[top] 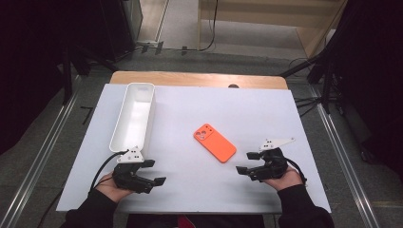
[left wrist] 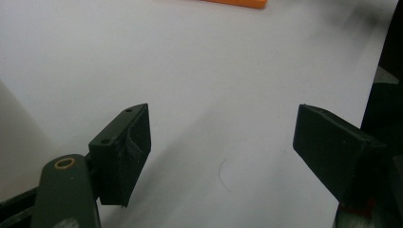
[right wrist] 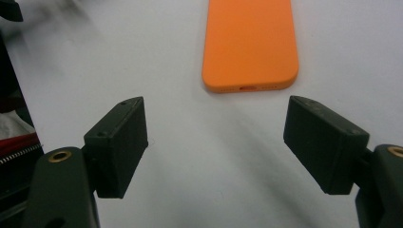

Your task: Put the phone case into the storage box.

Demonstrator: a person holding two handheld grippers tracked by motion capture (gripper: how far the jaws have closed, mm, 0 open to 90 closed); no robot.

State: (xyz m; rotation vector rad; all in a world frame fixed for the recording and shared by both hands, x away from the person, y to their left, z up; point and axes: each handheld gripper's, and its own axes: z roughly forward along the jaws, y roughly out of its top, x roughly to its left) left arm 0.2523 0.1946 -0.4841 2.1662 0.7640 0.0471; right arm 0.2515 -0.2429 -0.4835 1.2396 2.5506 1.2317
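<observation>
An orange phone case (top: 215, 142) lies back-up near the middle of the white table, camera cut-out toward the far left. My right gripper (top: 247, 162) rests near the front right, open and empty, pointing left at the case; the case's near end (right wrist: 249, 47) lies just beyond its jaws (right wrist: 216, 142). My left gripper (top: 155, 172) sits at the front left, open and empty, jaws pointing right over bare table (left wrist: 221, 142). A sliver of the orange case (left wrist: 235, 3) shows at the top edge of the left gripper view.
A long white tray (top: 134, 116), empty, stands along the left side of the table, just beyond the left gripper. The white sheet (top: 266, 109) covers a wooden table; its front edge is near both hands. Dark stands and cables flank the table.
</observation>
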